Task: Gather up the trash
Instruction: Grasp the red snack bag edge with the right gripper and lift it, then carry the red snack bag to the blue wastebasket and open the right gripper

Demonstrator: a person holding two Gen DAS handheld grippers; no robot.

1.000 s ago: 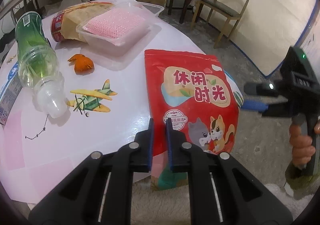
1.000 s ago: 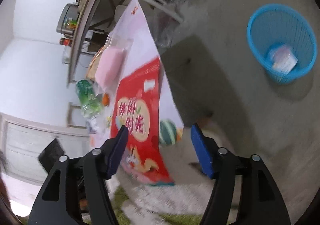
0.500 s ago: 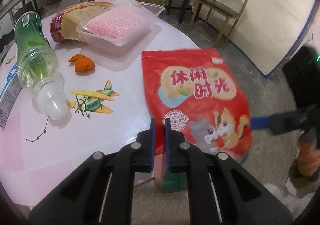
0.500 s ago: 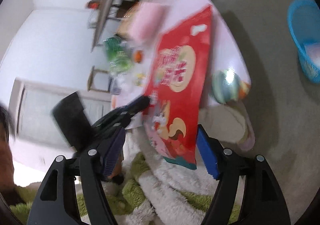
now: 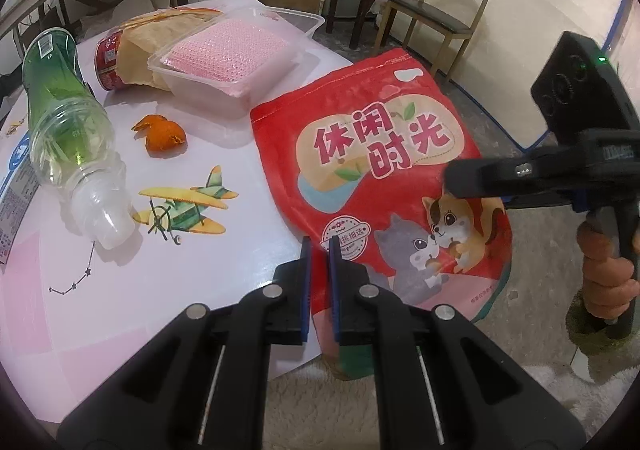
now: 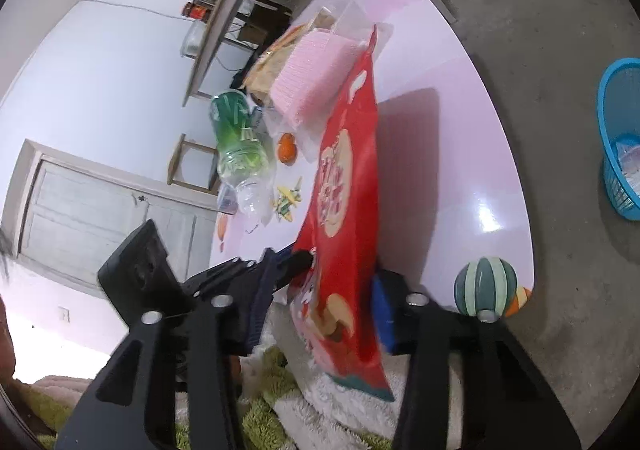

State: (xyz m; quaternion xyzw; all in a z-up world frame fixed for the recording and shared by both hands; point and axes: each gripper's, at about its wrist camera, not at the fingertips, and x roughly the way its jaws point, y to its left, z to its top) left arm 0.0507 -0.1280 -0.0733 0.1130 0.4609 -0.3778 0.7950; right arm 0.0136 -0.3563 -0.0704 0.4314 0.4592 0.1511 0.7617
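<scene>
Left gripper [image 5: 319,250] pinched tight on red snack bag [image 5: 384,153] edge; right gripper [image 6: 320,298] jaws just closing, now clamping same bag over table [image 5: 120,270]

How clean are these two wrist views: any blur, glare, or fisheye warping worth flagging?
Left wrist view: sharp; the red snack bag print reads clearly, and the chair bows from fisheye. Right wrist view: softer, with the bag's lower end smeared near the right gripper, a bright glare spot on the table, and the blue basket cut by the frame edge.

Concrete floor [image 5: 472,117], white walls [image 6: 100,61], wooden chair [image 5: 436,15], pale door [image 6: 88,217]
</scene>
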